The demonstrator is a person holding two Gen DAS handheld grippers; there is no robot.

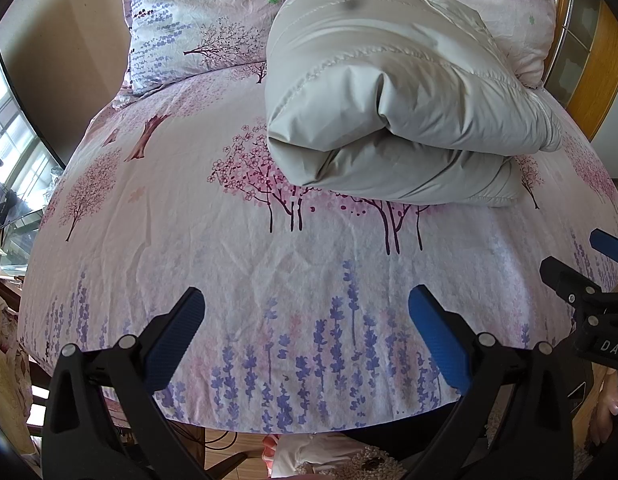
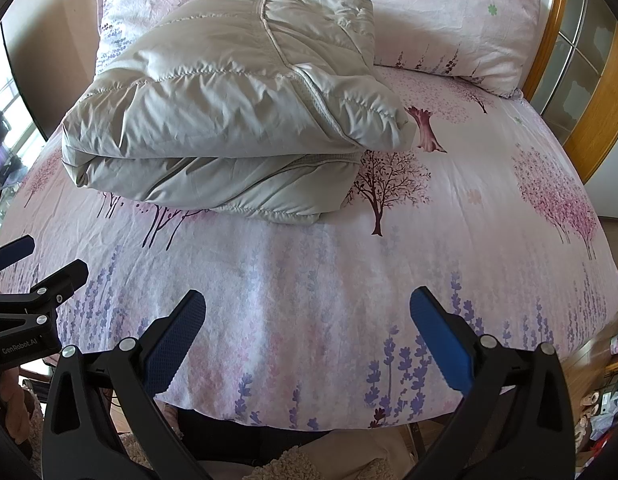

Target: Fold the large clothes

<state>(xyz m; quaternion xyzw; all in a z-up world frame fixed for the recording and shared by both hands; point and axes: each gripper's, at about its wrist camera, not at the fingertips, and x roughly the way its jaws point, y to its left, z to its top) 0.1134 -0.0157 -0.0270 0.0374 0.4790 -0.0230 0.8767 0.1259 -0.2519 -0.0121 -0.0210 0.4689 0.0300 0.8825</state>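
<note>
A pale grey quilted down jacket (image 1: 393,92) lies folded into a thick bundle on the bed, its folded edge facing me; the right wrist view shows the jacket (image 2: 229,120) left of centre. My left gripper (image 1: 307,304) hovers open over the near end of the bed, well short of the jacket, nothing between its blue pads. My right gripper (image 2: 307,306) is open too, over the same near strip, empty. Each gripper shows at the edge of the other's view: the right gripper (image 1: 581,264) and the left gripper (image 2: 41,260).
The bed (image 1: 189,240) has a pink sheet printed with trees and lavender. Two matching pillows (image 2: 441,24) lean at the head, behind the jacket. A wooden door frame (image 2: 597,92) stands at the right, a window (image 1: 13,140) at the left. Floor clutter lies below the bed's near edge.
</note>
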